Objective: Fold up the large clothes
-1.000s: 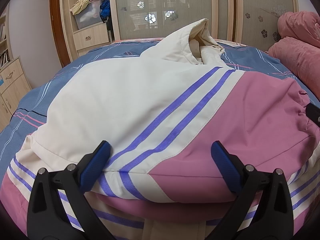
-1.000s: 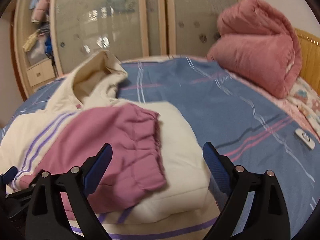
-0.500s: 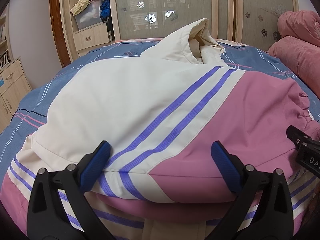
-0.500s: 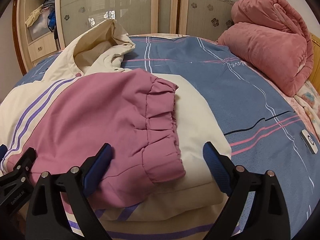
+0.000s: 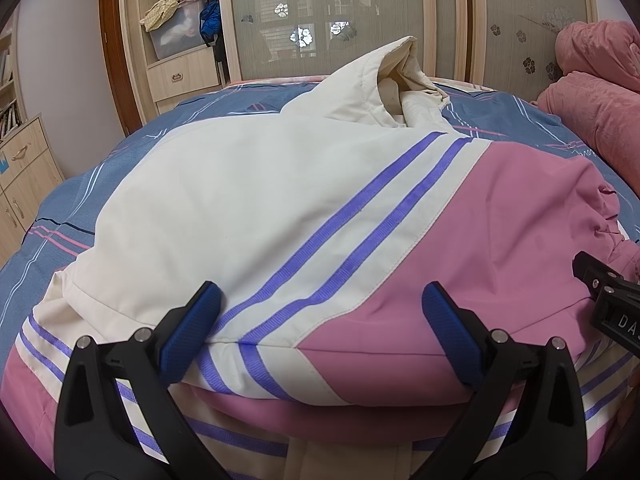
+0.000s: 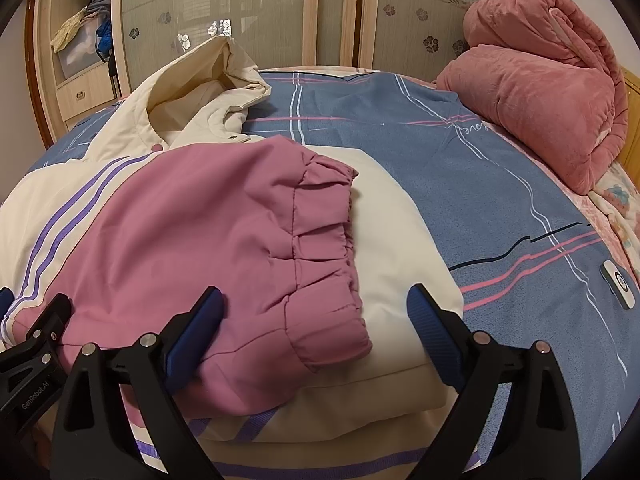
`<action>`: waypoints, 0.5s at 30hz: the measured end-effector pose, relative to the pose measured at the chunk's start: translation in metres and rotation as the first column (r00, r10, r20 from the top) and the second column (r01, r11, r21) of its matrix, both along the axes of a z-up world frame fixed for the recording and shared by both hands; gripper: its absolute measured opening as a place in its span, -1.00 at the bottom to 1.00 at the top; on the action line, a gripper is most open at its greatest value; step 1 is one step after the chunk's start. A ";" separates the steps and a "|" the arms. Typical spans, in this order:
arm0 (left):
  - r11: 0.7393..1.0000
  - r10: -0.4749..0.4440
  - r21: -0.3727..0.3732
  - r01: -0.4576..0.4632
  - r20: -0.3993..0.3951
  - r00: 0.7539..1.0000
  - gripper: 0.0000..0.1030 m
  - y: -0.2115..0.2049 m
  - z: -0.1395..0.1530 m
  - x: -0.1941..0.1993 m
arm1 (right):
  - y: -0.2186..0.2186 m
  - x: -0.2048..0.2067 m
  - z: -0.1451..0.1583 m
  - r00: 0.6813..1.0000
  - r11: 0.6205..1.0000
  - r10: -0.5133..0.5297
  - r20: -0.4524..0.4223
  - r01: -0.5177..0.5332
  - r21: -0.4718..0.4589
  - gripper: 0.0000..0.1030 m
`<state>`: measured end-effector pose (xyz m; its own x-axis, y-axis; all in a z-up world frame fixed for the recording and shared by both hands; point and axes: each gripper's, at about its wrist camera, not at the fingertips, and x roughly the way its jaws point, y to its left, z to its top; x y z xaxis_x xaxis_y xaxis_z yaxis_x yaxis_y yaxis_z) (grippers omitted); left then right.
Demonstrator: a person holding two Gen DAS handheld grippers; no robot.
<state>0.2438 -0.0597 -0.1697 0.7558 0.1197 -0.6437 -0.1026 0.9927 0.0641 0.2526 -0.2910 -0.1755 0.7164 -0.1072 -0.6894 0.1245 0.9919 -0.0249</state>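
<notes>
Blue bedding (image 6: 460, 168) covers the bed, and a big cream and pink jacket (image 5: 280, 200) lies on it, right in front of both pairs of fingers. The left gripper (image 5: 320, 332) and the right gripper (image 6: 314, 332) are spread wide and hold nothing, with the pink sleeve (image 6: 200, 248) laid across the jacket, its cuff between the right fingers. I think a sleeve fold is done, so next they should grab the bottom edge and lift it toward the hood (image 5: 384, 80); far past the left fingers, a clear box (image 5: 176, 36) on the shelf holds clothes.

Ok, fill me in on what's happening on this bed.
A person with a gripper in each hand is folding a cream and pink jacket on the bed. One sleeve is already folded across the body, its gathered cuff lying on the cream panel. The left gripper and right gripper both sit at the jacket's near edge, jaws open, holding nothing. The hood is unfolded.
</notes>
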 end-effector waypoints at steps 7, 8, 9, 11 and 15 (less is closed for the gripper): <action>1.000 0.000 0.001 0.000 0.000 1.000 0.96 0.000 0.000 0.000 | -0.001 0.001 -0.002 1.000 1.000 -0.008 -0.022 0.008 -0.014 0.88; 1.000 0.000 0.000 0.000 0.000 1.000 0.96 0.000 0.000 0.000 | -0.001 0.001 -0.002 1.000 1.000 -0.011 -0.020 0.011 -0.013 0.88; 1.000 0.000 0.000 0.000 0.000 1.000 0.96 0.000 0.000 0.000 | -0.002 0.001 -0.001 1.000 1.000 -0.017 -0.019 0.017 -0.012 0.88; 1.000 0.000 0.000 0.000 0.001 1.000 0.96 0.000 0.000 0.000 | -0.008 -0.001 0.001 0.999 0.999 -0.045 -0.010 0.045 -0.004 0.88; 1.000 0.000 0.001 0.000 0.001 1.000 0.96 0.000 0.000 0.000 | -0.016 -0.001 0.002 0.997 0.997 -0.074 -0.010 0.075 0.025 0.88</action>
<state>0.2435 -0.0599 -0.1698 0.7562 0.1201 -0.6432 -0.1027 0.9926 0.0647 0.2514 -0.3070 -0.1740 0.7004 -0.1423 -0.6994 0.1978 0.9802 -0.0013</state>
